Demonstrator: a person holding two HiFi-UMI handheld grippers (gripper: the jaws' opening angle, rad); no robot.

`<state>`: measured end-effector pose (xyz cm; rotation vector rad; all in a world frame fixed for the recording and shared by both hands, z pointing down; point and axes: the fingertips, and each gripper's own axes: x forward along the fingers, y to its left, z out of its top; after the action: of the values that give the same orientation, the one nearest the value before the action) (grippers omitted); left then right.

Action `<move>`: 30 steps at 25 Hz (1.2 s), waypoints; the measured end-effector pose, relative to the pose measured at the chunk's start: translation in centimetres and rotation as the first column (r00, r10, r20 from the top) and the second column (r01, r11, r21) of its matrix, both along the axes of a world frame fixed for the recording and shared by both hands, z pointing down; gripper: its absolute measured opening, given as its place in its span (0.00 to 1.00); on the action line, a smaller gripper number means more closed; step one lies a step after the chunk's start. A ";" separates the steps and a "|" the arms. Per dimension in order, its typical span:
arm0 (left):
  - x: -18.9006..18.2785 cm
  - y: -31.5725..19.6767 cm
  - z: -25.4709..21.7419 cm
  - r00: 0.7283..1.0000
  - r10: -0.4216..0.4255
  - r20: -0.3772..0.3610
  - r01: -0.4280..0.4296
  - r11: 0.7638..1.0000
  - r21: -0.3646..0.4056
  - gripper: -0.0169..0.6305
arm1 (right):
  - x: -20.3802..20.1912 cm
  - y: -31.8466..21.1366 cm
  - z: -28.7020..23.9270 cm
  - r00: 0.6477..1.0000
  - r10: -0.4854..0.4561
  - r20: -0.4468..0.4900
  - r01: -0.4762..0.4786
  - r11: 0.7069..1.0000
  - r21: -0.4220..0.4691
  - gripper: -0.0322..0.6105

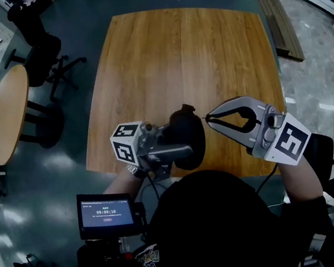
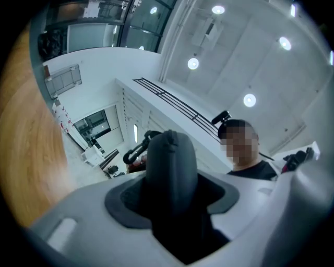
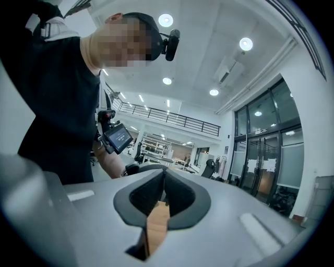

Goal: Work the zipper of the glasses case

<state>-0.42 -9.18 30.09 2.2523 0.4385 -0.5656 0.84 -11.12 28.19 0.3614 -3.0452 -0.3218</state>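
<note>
The black glasses case (image 1: 187, 134) stands up off the wooden table (image 1: 186, 52) near its front edge. My left gripper (image 1: 177, 140) comes in from the left and is shut on the case's lower part. In the left gripper view the case (image 2: 169, 156) fills the gap of the left gripper (image 2: 170, 182) and rises above it. My right gripper (image 1: 207, 117) reaches in from the right, its tips pinched together on the small dark zipper pull (image 1: 202, 117) at the case's upper right edge. In the right gripper view the right gripper (image 3: 164, 174) has its pads closed and the pull is hidden.
A round wooden table (image 1: 5, 110) and a dark office chair (image 1: 43, 55) stand on the floor to the left. A small screen (image 1: 106, 212) sits at my chest. A wooden bench (image 1: 280, 16) lies beyond the table's right side.
</note>
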 end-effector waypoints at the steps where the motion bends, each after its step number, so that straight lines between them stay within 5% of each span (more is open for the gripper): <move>1: 0.0 0.1 0.1 1.000 0.001 0.003 -0.001 1.000 0.002 0.42 | -0.1 -0.2 -0.1 1.000 0.006 0.012 -0.006 1.000 -0.005 0.08; 13: 0.0 0.2 0.1 0.999 0.032 0.002 -0.032 0.999 -0.004 0.42 | -0.6 0.4 0.2 0.999 -0.041 -0.025 0.041 0.999 -0.002 0.06; 19: -0.7 0.4 -0.8 0.995 0.057 -0.078 -0.057 0.998 0.000 0.42 | -0.9 1.2 -0.6 0.998 -0.020 -0.067 0.027 0.994 0.110 0.05; 26: -0.6 2.9 -0.1 0.962 0.240 0.133 -0.255 0.960 0.116 0.42 | -0.1 3.8 0.2 0.974 -0.147 -0.174 0.161 0.984 0.073 0.05; 30: -0.7 2.5 -0.3 0.976 0.187 0.112 -0.201 0.970 0.134 0.42 | -0.4 3.5 -0.1 0.982 -0.125 -0.138 0.137 0.988 0.077 0.05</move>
<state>-1.12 -6.72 29.77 2.3289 0.6592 -0.3286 0.39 -7.64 28.12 0.1371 -2.9357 -0.4666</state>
